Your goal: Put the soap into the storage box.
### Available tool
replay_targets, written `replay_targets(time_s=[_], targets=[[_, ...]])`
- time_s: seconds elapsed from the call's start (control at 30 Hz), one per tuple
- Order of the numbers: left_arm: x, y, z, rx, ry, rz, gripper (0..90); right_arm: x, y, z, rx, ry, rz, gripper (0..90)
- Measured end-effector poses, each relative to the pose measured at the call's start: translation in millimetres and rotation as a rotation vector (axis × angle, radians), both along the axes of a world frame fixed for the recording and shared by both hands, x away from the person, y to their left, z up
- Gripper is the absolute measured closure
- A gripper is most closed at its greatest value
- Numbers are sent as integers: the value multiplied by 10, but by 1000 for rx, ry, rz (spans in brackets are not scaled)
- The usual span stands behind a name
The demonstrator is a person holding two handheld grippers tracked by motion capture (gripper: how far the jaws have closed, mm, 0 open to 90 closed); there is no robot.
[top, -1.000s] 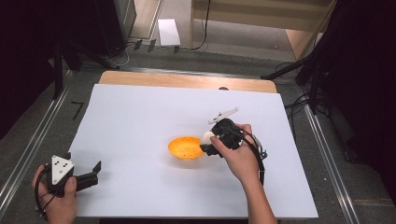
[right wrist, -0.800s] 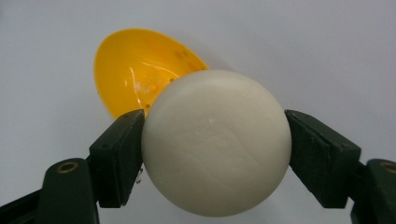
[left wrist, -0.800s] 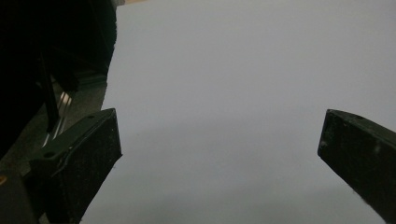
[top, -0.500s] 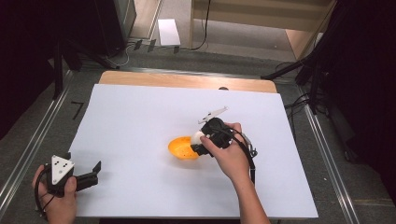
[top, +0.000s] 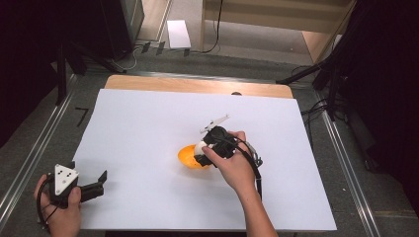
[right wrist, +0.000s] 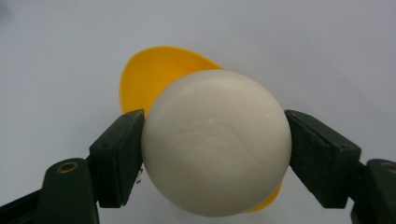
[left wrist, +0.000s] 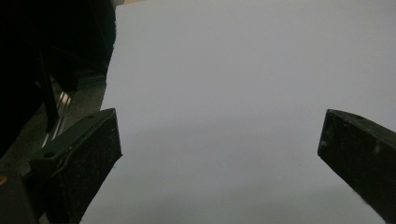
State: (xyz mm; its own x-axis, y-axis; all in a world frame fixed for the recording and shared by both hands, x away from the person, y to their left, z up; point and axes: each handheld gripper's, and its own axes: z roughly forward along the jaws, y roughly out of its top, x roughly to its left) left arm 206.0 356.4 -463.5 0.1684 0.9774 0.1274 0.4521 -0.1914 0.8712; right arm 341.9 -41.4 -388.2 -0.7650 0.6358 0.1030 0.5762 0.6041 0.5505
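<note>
White ball clamped between right gripper fingers, orange bowl just beyond and under them. Pickup done, drop into bowl likely left; left gripper fingers wide, empty, over desk

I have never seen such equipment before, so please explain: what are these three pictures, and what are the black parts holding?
A person sits at a table covered with white paper and holds a hand tool in each hand. One picture looks down from above; the other two come from cameras on the tools. The right tongs grip a white ball between two black jaws, just over a yellow bowl. The left tongs are open with nothing between them, near the paper's front left corner.
</note>
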Motion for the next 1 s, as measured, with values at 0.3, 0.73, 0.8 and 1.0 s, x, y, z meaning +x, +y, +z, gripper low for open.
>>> replay_targets(time_s=[0.3, 0.73, 0.8, 1.0], targets=[[1, 0, 0, -1, 2, -1, 0, 5, 87, -85, -20, 13, -1, 246], [1, 1, 0, -3, 1, -2, 0, 21, 115, -203, -41, 28, -11, 246], [1, 2, 0, -4, 1, -2, 0, 22, 113, -205, -36, 30, -17, 246], [1, 2, 0, -7, 0, 0, 0, 20, 122, -212, -44, 25, -5, 246]])
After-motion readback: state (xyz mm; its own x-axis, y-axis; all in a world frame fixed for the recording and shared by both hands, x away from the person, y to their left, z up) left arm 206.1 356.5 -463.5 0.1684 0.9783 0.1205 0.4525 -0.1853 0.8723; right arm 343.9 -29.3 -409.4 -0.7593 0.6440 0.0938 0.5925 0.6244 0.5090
